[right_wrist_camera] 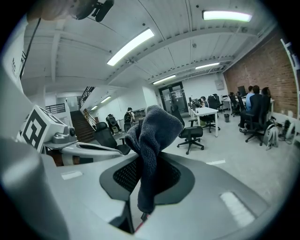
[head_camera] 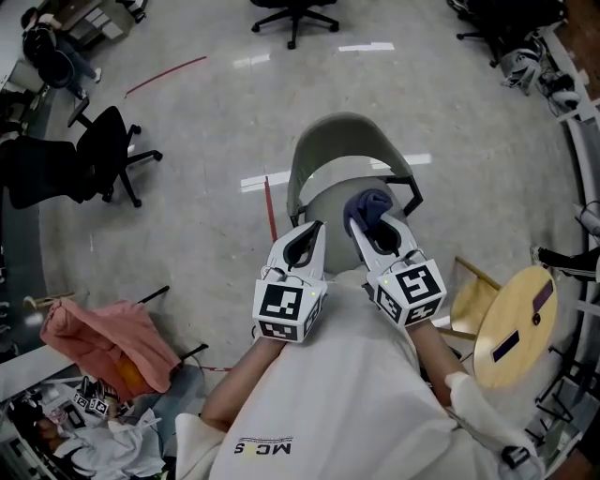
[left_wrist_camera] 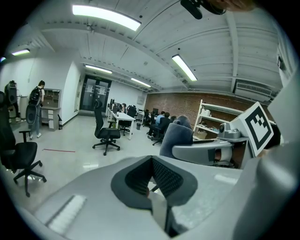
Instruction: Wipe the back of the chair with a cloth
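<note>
A grey-green chair [head_camera: 343, 129] with a curved back stands on the floor just beyond my hands in the head view. My right gripper [head_camera: 368, 223] hovers over its seat, shut on a dark blue cloth [head_camera: 367, 208]. In the right gripper view the cloth [right_wrist_camera: 152, 136] bunches up out of the jaws of that gripper [right_wrist_camera: 140, 180] and hangs down between the pads. My left gripper [head_camera: 307, 240] is beside it on the left, above the seat's near edge. Its jaws [left_wrist_camera: 151, 180] are shut with nothing between them. From the left gripper view the cloth [left_wrist_camera: 177, 136] shows at the right. Neither gripper view shows the chair.
Black office chairs stand at the left [head_camera: 105, 155] and at the top [head_camera: 294, 13]. A pink cloth [head_camera: 101, 339] lies over a rack at the lower left. A round wooden top [head_camera: 517, 324] is at the right. A red strip [head_camera: 270, 212] marks the floor beside the chair.
</note>
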Motion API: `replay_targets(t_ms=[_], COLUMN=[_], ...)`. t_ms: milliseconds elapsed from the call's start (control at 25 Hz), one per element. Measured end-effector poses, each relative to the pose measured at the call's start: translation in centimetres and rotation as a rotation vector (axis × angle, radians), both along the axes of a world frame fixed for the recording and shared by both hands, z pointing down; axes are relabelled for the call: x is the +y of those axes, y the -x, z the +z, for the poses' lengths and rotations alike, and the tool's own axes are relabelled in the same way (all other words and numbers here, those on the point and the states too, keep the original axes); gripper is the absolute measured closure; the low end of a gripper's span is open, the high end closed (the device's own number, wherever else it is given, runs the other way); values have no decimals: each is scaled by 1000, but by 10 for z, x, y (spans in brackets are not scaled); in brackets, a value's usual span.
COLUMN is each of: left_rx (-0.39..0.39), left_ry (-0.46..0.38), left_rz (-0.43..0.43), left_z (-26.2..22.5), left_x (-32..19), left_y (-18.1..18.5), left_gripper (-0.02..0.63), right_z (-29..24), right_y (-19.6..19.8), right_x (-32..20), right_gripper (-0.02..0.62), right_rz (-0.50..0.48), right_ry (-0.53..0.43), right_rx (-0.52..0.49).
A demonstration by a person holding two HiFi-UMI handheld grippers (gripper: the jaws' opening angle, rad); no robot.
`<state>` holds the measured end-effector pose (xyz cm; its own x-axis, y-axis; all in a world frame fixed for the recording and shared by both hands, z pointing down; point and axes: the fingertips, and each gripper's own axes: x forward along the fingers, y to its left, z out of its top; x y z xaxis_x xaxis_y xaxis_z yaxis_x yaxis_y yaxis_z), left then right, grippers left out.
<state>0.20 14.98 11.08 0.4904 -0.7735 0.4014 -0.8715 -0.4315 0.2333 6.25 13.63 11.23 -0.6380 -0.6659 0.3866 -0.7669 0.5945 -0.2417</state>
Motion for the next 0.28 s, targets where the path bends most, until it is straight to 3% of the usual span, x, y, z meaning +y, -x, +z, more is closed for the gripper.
replay_targets(t_ms=[280], left_rx=[5], left_ry=[-4], left_rz=[17], left_z=[1], left_x=[13], left_y=[-2], left_gripper=[604], right_z=[7], right_y=[3], right_x=[13], right_gripper=[518], right_rz=[29], right_ry=[16], right_rx=[2])
